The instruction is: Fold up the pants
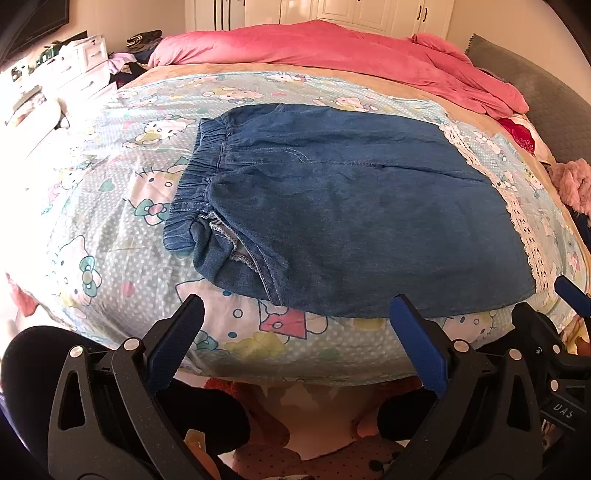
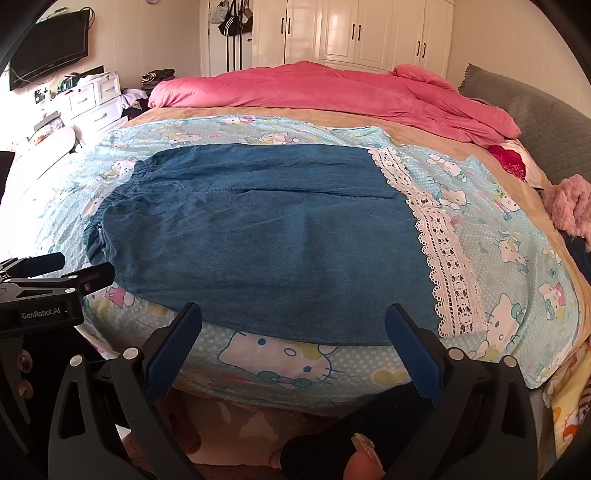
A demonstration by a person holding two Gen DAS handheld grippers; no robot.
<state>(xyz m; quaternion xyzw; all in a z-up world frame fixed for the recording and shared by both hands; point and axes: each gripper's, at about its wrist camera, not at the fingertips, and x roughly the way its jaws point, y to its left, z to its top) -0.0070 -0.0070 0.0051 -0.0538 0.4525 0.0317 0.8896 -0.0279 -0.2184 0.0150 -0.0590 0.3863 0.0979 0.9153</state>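
Blue denim pants (image 1: 343,206) lie flat on the bed, one leg stacked over the other, elastic waistband (image 1: 195,173) to the left and white lace hem (image 1: 517,218) to the right. My left gripper (image 1: 297,306) hovers at the near edge of the pants, jaws wide open, nothing between them. In the right wrist view the same pants (image 2: 266,240) fill the middle, with the lace hem (image 2: 447,266) at the right. My right gripper (image 2: 293,314) is open over the near edge of the denim, empty. The left gripper's body (image 2: 55,284) shows at that view's left edge.
The pants rest on a light-blue cartoon-cat sheet (image 2: 517,258) covering the bed. A rumpled pink duvet (image 2: 332,92) lies across the far side, a grey headboard (image 2: 535,118) and fuzzy pink item (image 2: 569,206) at right. White drawers (image 2: 96,99) and wardrobes (image 2: 354,33) stand beyond.
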